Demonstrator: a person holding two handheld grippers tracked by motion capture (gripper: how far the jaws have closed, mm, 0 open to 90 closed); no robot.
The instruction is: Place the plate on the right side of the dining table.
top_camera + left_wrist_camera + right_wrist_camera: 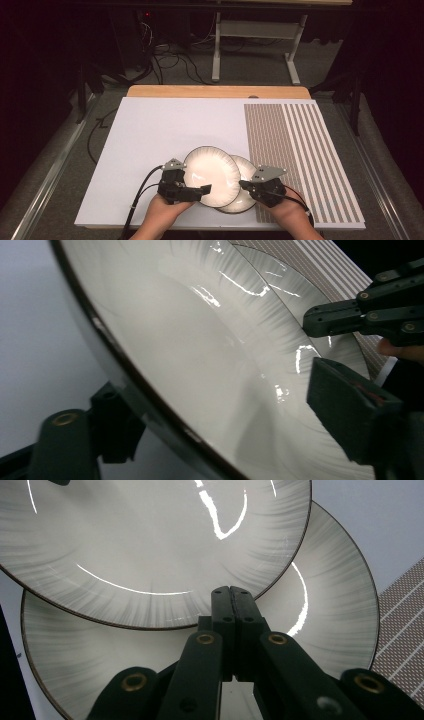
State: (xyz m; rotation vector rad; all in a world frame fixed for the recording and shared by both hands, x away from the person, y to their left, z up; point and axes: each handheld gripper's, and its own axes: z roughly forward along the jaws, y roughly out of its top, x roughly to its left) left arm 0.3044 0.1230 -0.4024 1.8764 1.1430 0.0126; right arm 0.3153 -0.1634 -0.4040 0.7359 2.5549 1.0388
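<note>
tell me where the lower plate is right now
In the high view the lower plate lies near the table's front edge, half under the upper plate, which the left gripper grips, beside the striped mat; the right gripper is at its rim.

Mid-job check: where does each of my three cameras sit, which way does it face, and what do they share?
High view: above the near edge, facing forward and down on the table; both forearms and hand-held grippers show.
Left gripper view: on the left hand-held gripper, facing across the upper plate, whose rim lies between its jaws.
Right gripper view: on the right hand-held gripper, jaws together, facing the lower plate.
Shared: both plates and the striped mat.
</note>
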